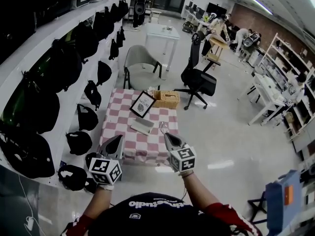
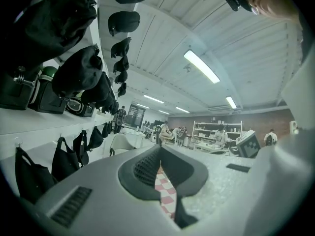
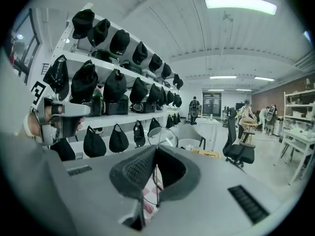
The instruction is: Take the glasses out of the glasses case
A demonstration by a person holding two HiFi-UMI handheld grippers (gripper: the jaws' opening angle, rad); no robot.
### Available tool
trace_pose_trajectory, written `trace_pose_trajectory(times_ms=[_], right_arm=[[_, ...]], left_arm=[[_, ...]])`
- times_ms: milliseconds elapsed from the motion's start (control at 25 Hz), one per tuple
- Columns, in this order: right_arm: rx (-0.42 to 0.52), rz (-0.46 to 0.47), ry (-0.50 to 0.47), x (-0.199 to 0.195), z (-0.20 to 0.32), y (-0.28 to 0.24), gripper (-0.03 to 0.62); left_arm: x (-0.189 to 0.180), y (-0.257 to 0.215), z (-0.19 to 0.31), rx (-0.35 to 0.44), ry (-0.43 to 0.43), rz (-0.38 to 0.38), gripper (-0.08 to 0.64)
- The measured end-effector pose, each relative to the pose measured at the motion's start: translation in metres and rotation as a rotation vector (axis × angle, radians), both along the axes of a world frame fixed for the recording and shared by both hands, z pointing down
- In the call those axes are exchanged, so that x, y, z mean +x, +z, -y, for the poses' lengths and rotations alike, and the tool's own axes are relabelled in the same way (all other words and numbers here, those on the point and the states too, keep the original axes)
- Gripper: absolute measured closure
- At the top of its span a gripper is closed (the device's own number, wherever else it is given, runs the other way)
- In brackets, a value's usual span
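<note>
In the head view the grey glasses case [image 1: 141, 126] lies on the pink-checked tablecloth [image 1: 115, 132], near the middle of the small table. My right gripper [image 1: 170, 137] hovers over the table's near edge, shut on the thin-rimmed glasses [image 1: 162, 127], which stick up from its tips. In the right gripper view one round lens [image 3: 162, 136] stands above the jaws and a wire part runs down between them at my right gripper [image 3: 155, 176]. My left gripper [image 1: 118, 139] hangs level with it to the left, shut with nothing in it. The left gripper [image 2: 160, 168] shows only a slit with cloth behind.
A framed picture [image 1: 142, 103] and a wicker basket [image 1: 166, 99] stand at the table's far side. Behind are a grey chair [image 1: 140, 63] and a black office chair [image 1: 199, 80]. Shelves with black bags [image 1: 78, 43] line the left wall. People work at desks in the far room.
</note>
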State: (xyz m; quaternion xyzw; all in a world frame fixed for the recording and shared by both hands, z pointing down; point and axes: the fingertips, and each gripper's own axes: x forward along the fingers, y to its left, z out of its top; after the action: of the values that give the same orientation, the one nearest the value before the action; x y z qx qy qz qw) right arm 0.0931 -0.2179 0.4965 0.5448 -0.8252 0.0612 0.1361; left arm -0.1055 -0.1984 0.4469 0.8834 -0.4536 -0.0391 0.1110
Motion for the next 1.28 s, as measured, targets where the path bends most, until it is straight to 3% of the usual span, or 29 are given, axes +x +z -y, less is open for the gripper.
trace_pose_trajectory(times_ms=[720,1000,1280], right_arm=[[0.245,0.122,0.102,0.045,-0.035,-0.099,0.581],[0.281,0.143,0.122,0.056,-0.048,-0.117,0.581],[0.301,0.125,0.128,0.054,-0.056,-0.123,0.581]], left_arm=[[0.024,-0.052,0.013,0.108,0.013,0.033,0.554],[0.027,-0.064,0.003,0.141,0.006,0.034,0.554],[0.018,-0.056,0.001,0.123,-0.02,0.023,0.554]])
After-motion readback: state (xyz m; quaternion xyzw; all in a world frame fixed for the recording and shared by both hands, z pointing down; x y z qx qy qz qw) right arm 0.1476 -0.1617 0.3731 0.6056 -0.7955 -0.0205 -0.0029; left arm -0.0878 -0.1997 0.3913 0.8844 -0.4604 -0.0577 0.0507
